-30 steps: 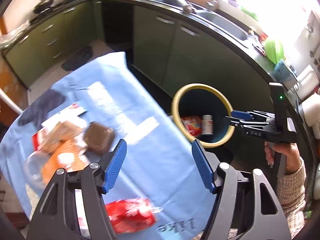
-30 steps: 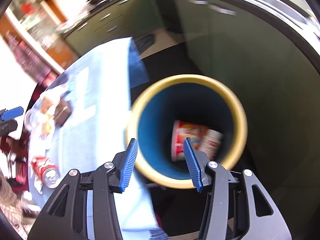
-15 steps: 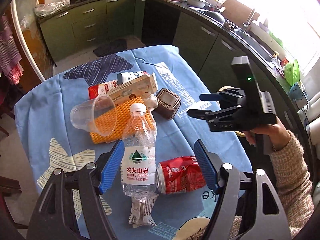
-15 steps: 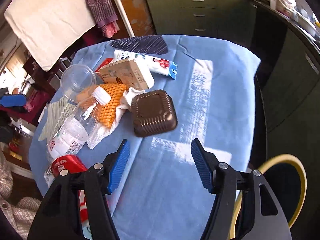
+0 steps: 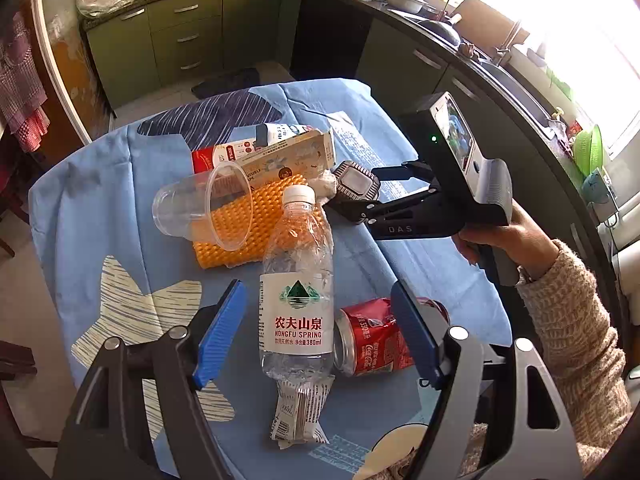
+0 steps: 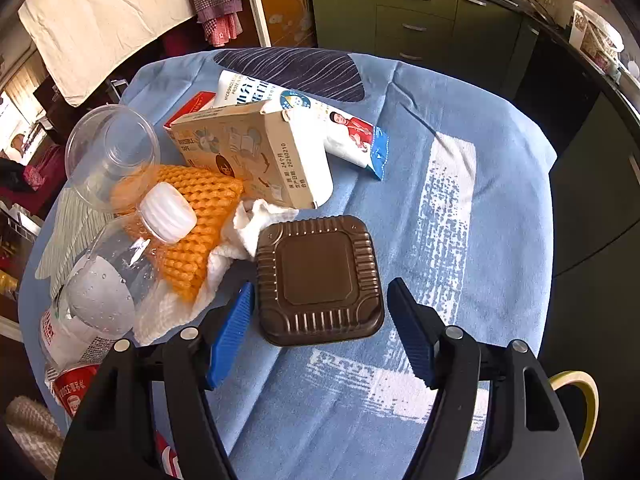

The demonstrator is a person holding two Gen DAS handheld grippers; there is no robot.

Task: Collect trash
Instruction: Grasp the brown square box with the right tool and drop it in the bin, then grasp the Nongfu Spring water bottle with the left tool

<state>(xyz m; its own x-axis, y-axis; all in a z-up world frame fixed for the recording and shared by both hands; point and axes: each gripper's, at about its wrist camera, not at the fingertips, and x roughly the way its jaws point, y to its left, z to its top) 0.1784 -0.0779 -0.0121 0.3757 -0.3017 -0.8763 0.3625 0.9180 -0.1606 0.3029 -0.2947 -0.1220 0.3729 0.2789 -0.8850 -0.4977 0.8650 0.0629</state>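
Note:
Trash lies on a round table with a blue cloth (image 5: 80, 208). My left gripper (image 5: 316, 336) is open, its blue fingers either side of a clear water bottle (image 5: 298, 292), with a crushed red cola can (image 5: 372, 340) just right of it. My right gripper (image 6: 320, 332) is open around the near edge of a brown square plastic tray (image 6: 318, 278); it also shows in the left wrist view (image 5: 356, 184). A clear cup (image 5: 204, 210), orange foam net (image 6: 200, 208), cardboard box (image 6: 256, 156) and milk pouch (image 6: 344, 132) lie behind.
A yellow-rimmed bin (image 6: 588, 400) stands off the table's right side. A white wrapper (image 5: 300, 412) lies under the bottle's base, white tissue (image 6: 248, 224) beside the tray. Green kitchen cabinets (image 5: 188, 40) and a counter line the back and right.
Both grippers swung from the bin to the table. The left has closed in on the bottle; the right has come down around the brown tray.

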